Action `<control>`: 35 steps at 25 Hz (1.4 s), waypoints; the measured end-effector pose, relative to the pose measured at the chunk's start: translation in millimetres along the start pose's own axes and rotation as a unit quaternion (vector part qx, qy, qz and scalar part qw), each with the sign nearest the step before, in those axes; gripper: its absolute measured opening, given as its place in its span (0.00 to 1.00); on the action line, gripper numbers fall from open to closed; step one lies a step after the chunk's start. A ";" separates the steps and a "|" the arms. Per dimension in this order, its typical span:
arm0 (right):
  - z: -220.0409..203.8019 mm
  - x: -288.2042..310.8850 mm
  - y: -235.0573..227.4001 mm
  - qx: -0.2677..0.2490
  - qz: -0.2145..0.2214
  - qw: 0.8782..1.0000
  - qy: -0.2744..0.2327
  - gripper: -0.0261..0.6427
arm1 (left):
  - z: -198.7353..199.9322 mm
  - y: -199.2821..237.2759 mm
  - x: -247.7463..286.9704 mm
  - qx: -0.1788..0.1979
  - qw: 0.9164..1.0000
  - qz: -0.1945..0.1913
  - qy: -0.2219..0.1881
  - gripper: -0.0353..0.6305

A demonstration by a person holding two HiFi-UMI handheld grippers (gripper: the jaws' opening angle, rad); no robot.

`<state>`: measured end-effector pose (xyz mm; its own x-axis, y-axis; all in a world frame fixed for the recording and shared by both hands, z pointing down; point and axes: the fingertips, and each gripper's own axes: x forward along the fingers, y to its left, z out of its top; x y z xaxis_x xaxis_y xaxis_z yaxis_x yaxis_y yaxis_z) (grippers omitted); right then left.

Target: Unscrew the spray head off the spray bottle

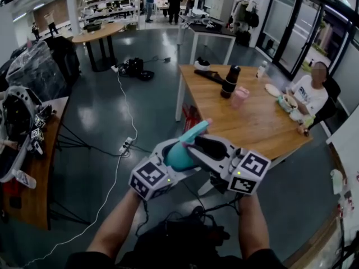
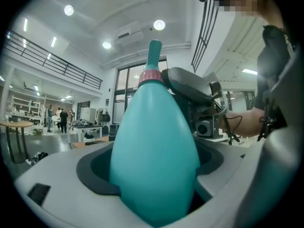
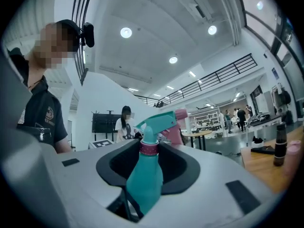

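Both grippers are held up in mid-air over the floor with a teal spray bottle (image 1: 180, 156) between them. My left gripper (image 1: 173, 151) is shut on the bottle's fat body (image 2: 154, 165), which fills its jaws. The neck carries a pink collar (image 3: 148, 147) under a teal spray head (image 3: 161, 120) with a pink nozzle, pointing up and away. My right gripper (image 1: 206, 148) reaches in from the right at the neck. Its jaws stand around the collar with a gap showing on each side. In the left gripper view the right gripper (image 2: 190, 89) sits just right of the collar (image 2: 150, 75).
A wooden table (image 1: 263, 128) ahead on the right holds a black bottle (image 1: 230, 82) and a pink cup (image 1: 240, 97); a person (image 1: 308, 94) sits at its far end. A cluttered desk (image 1: 39, 172) stands at the left. A cable (image 1: 120, 150) runs across the floor.
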<state>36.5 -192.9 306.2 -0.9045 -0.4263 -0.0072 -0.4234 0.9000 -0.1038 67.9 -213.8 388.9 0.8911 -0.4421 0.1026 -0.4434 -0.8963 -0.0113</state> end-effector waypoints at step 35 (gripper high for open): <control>1.5 16.4 -17.9 0.018 -0.138 0.990 -0.005 0.25 | -4.6 35.2 2.0 0.004 0.988 0.155 0.012 0.71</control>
<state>29.3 -216.1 306.4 -0.7545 -0.6561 0.0165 -0.6515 0.7457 -0.1393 53.6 -246.0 393.3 0.7097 -0.6949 0.1159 -0.6942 -0.7178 -0.0529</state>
